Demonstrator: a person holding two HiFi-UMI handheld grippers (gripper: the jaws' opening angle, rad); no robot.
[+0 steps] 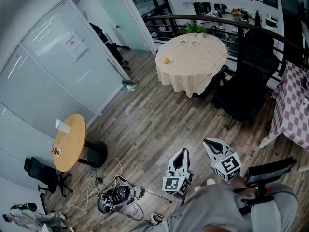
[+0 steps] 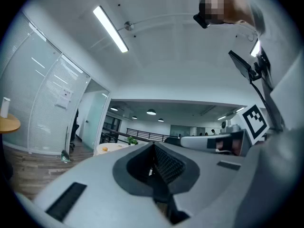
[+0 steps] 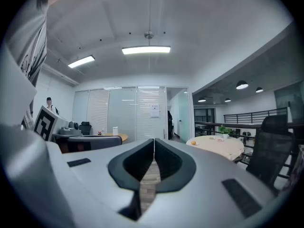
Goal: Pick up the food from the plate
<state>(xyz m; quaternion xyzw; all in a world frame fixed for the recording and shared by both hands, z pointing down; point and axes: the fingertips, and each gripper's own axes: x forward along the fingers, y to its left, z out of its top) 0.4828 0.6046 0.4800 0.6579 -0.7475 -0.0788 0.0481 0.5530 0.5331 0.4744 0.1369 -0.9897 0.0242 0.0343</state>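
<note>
Far across the room stands a round table (image 1: pixel 193 64) under a beige cloth. On its near left edge is a small plate with orange food (image 1: pixel 167 61), and two more small plates (image 1: pixel 189 42) sit at its far side. The same orange food (image 2: pixel 105 148) shows tiny in the left gripper view, and again as orange food (image 3: pixel 193 143) in the right gripper view. My left gripper (image 1: pixel 184 152) and right gripper (image 1: pixel 207 142) are held close to my body, pointing level toward that table. Both are shut with nothing between the jaws, as on the left gripper (image 2: pixel 153 146) and the right gripper (image 3: pixel 154 140).
A black office chair (image 1: pixel 246 81) stands right of the round table, with a checkered-cloth table (image 1: pixel 292 105) at the right edge. A small wooden table (image 1: pixel 70 141) is on the left by the glass wall. Cables and a device (image 1: pixel 116 197) lie on the floor near my feet.
</note>
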